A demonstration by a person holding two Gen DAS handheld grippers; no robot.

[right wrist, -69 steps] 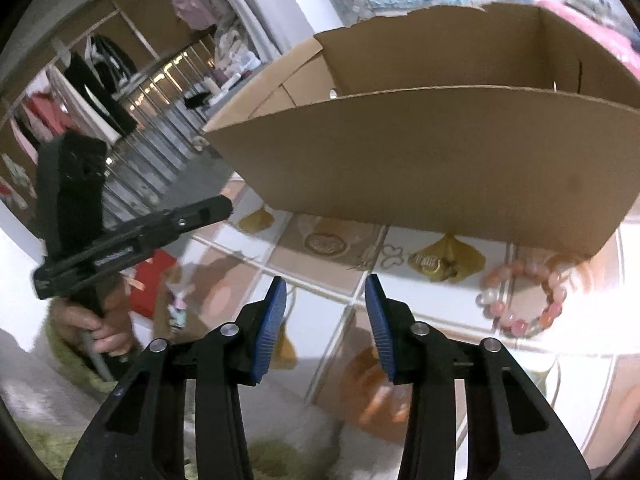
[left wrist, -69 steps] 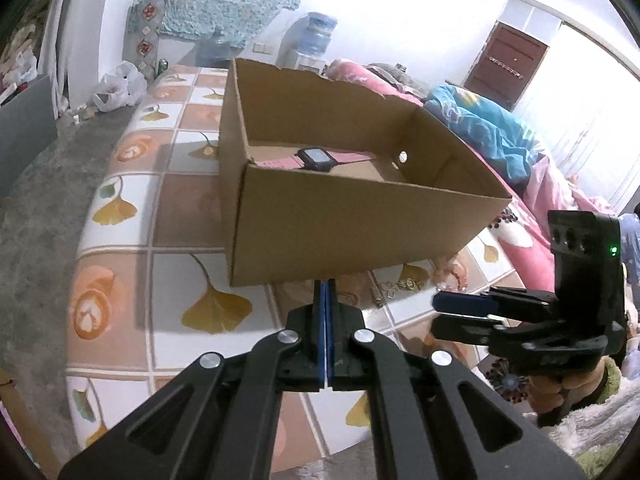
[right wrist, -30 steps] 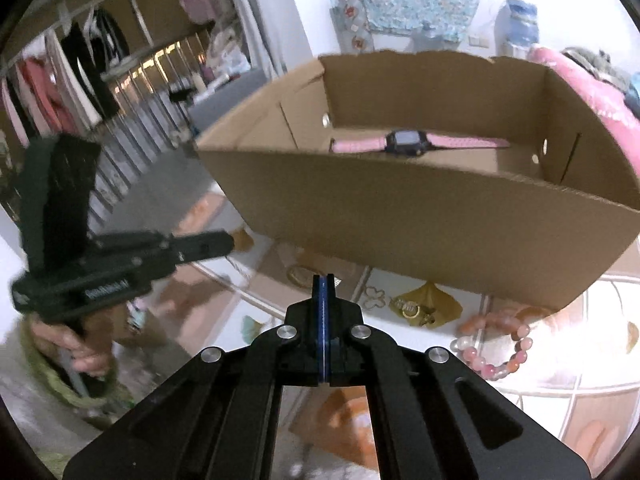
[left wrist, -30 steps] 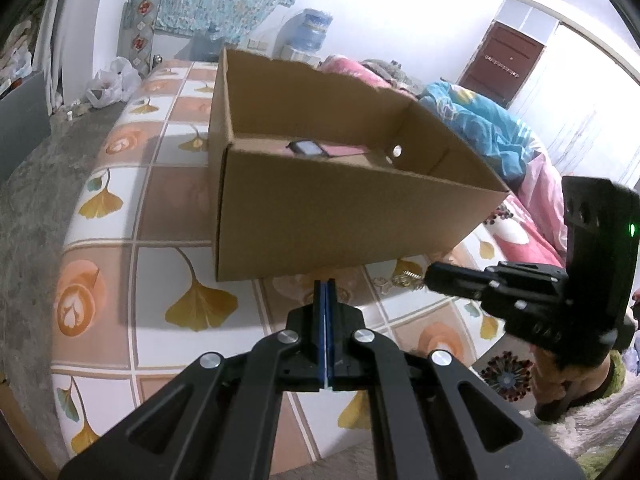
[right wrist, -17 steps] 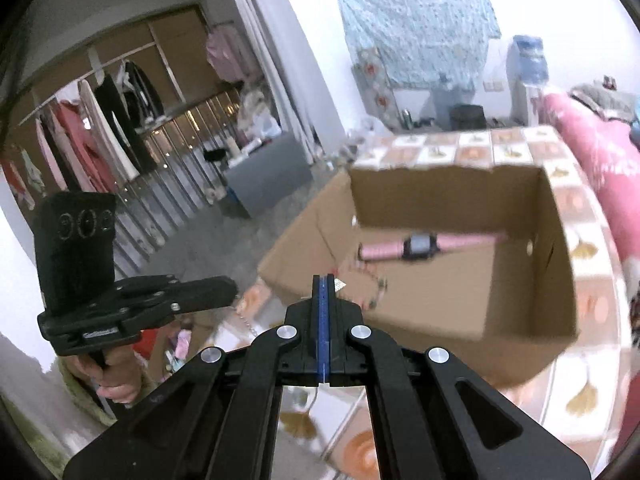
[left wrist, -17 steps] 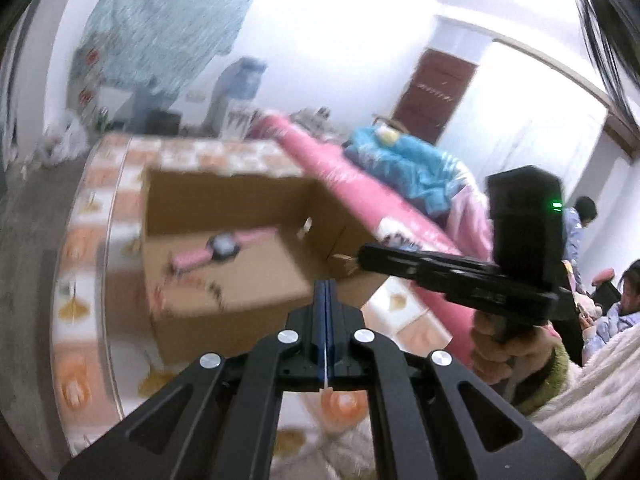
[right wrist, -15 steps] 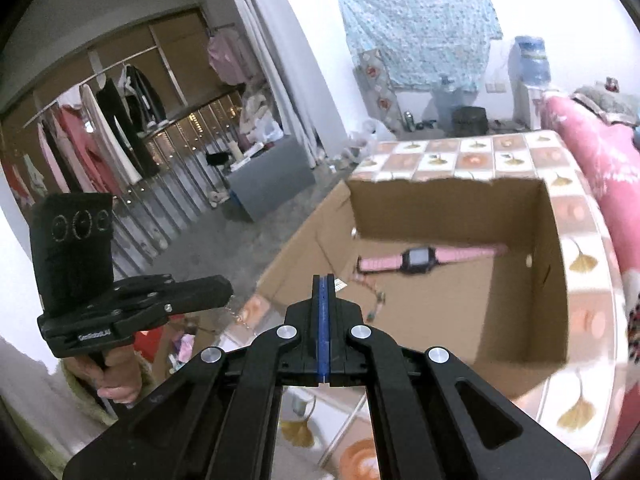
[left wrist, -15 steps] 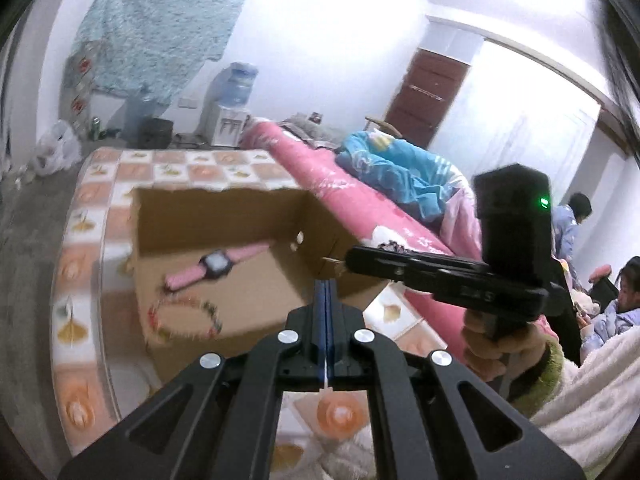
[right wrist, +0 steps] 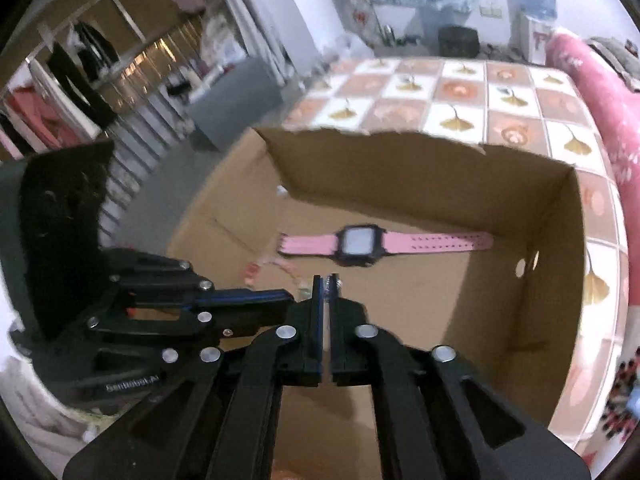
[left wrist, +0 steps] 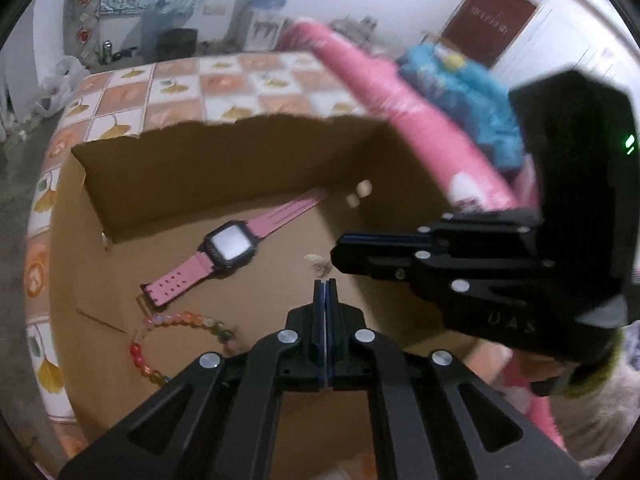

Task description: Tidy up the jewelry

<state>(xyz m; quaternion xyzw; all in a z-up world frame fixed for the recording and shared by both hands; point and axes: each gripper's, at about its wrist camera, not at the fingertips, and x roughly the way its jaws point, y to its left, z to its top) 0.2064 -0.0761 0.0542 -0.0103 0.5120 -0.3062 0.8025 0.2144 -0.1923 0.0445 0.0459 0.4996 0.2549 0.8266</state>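
An open cardboard box [left wrist: 200, 184] [right wrist: 400, 184] holds a pink-strapped watch [left wrist: 232, 246] [right wrist: 360, 244] and a coloured bead bracelet [left wrist: 180, 320] [right wrist: 280, 264]. Both grippers hang over the inside of the box, tips close together and pointing down. My left gripper [left wrist: 325, 282] [right wrist: 292, 298] is shut with nothing visible between its pads. My right gripper [right wrist: 325, 278] [left wrist: 338, 250] shows a narrow gap and its jaws are opening. A tiny gold-coloured piece [right wrist: 334, 280] [left wrist: 320, 266] sits right at its tips, too blurred to name.
The box stands on a surface covered with a ginkgo-leaf checked cloth [right wrist: 452, 92] [left wrist: 168, 92]. A pink bolster and blue bedding [left wrist: 460, 80] lie to the right. Clothes racks and a grey cabinet [right wrist: 236, 92] stand to the left, and a water dispenser [right wrist: 534, 8] is by the far wall.
Both grippers rose from in front of the box's near wall to above its inside. The right gripper, open earlier, then shut, now shows a thin gap.
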